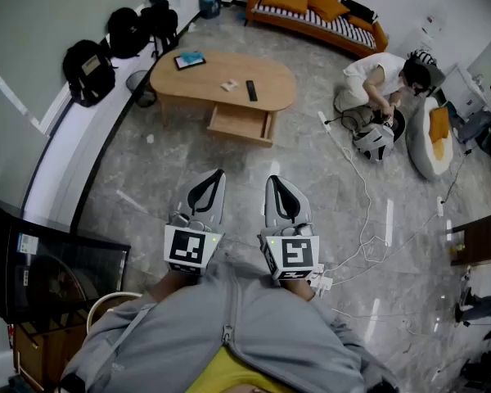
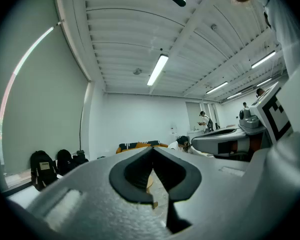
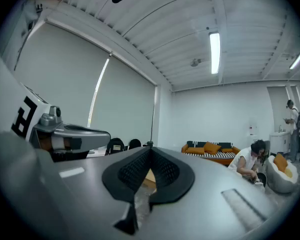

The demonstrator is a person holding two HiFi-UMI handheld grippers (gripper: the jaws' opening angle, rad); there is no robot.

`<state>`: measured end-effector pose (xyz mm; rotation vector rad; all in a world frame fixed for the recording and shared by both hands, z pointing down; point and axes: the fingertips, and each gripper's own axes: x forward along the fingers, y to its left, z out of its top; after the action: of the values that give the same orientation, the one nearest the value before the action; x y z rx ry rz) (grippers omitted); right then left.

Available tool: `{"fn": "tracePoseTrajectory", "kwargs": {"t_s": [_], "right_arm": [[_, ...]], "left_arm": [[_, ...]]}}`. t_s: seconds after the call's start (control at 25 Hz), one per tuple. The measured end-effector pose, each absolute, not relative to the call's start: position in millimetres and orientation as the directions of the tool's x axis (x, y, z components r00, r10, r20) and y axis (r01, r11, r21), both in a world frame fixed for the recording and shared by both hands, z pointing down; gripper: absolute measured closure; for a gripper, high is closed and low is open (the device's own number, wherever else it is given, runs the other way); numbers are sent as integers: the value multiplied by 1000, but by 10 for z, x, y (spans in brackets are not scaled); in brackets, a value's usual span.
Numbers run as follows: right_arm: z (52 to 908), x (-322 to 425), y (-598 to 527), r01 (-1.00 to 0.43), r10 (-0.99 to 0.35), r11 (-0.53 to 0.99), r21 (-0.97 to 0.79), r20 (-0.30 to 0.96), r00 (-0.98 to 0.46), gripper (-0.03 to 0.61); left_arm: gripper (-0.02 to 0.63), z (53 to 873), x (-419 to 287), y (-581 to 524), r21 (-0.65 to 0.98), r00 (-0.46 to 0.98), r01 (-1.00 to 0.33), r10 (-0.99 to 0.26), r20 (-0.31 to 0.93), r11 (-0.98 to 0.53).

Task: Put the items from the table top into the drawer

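Far ahead stands an oval wooden coffee table (image 1: 272, 83) with its drawer (image 1: 241, 124) pulled open at the front. On its top lie a blue tablet-like item (image 1: 190, 59), a small white item (image 1: 228, 84) and a black remote (image 1: 251, 90). My left gripper (image 1: 219, 174) and right gripper (image 1: 272, 180) are held side by side close to my body, level, well short of the table. Both are shut with nothing between the pads. In the left gripper view the left gripper (image 2: 152, 154) has its tips meeting; in the right gripper view so does the right gripper (image 3: 149, 154).
A person (image 1: 385, 79) sits on the floor to the right of the table beside a white beanbag (image 1: 432, 137). An orange sofa (image 1: 319, 11) lines the back wall. Black backpacks (image 1: 88, 70) stand at the left. Cables (image 1: 362, 219) trail across the floor at right.
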<state>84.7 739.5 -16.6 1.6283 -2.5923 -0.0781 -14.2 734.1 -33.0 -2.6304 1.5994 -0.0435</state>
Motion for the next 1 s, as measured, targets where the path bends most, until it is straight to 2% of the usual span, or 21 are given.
{"fn": "tracePoseTrajectory", "kwargs": {"t_s": [0.6, 0.88, 1.0], "right_arm": [[-111, 1160, 7008, -888, -891, 452, 79, 0, -454, 578], [-16, 1084, 6375, -888, -891, 452, 84, 12, -453, 578], [20, 999, 5963, -888, -892, 450, 94, 17, -451, 558]], "left_arm": [[612, -179, 195, 6993, -77, 465, -883, -885, -1, -464], [612, -65, 141, 6309, -48, 470, -882, -883, -9, -469], [612, -55, 64, 5897, -48, 476, -879, -880, -11, -475]]}}
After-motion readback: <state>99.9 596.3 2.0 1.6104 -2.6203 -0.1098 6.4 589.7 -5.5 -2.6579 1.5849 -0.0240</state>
